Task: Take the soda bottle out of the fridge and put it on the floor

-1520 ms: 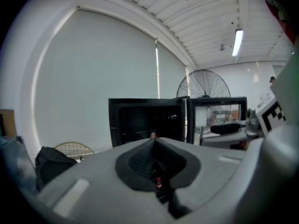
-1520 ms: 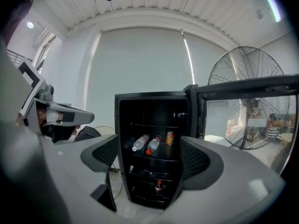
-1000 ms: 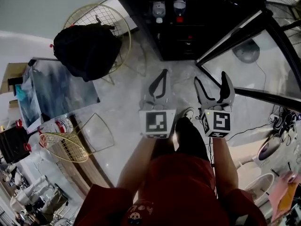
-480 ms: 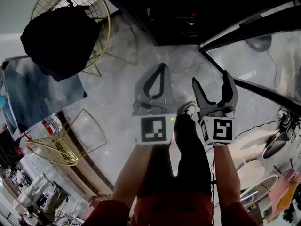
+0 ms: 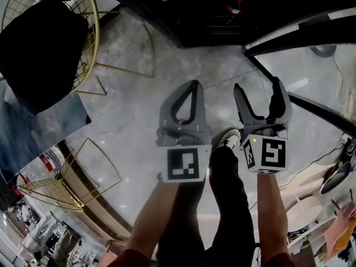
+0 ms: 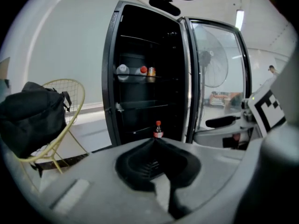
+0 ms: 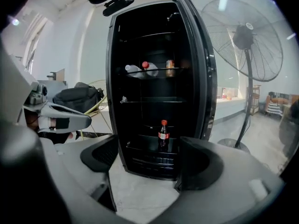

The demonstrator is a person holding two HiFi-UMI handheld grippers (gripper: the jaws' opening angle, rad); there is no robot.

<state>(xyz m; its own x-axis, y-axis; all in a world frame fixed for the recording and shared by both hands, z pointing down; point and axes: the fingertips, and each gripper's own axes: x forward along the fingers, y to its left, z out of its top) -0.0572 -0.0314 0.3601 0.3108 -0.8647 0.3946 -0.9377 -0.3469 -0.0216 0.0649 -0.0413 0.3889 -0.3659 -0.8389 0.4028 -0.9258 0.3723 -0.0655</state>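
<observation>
A soda bottle [image 7: 163, 134] with a red cap and red label stands upright on a low shelf of the black fridge [image 7: 154, 50], whose door is swung open. The left gripper view shows the same bottle [image 6: 158, 130] just above the jaws, still at a distance. In the head view only its red cap [image 5: 233, 8] shows, inside the dark fridge [image 5: 211, 21]. My left gripper [image 5: 193, 85] is shut and holds nothing. Beside it my right gripper [image 5: 260, 90] is open and empty. Both hang over the grey floor, short of the fridge.
A gold wire chair [image 5: 97, 32] carrying a black bag [image 5: 33, 43] stands left of the fridge. The open glass door [image 5: 311, 65] is on the right, with a pedestal fan [image 7: 247, 36] beyond it. Two bottles [image 7: 140, 69] and a can [image 7: 170, 67] sit on an upper shelf. The person's shoe [image 5: 228, 139] shows between the grippers.
The fridge and the chair have slid up in the head view while both grippers sit slightly lower and larger. The left stays shut and the right stays open.
</observation>
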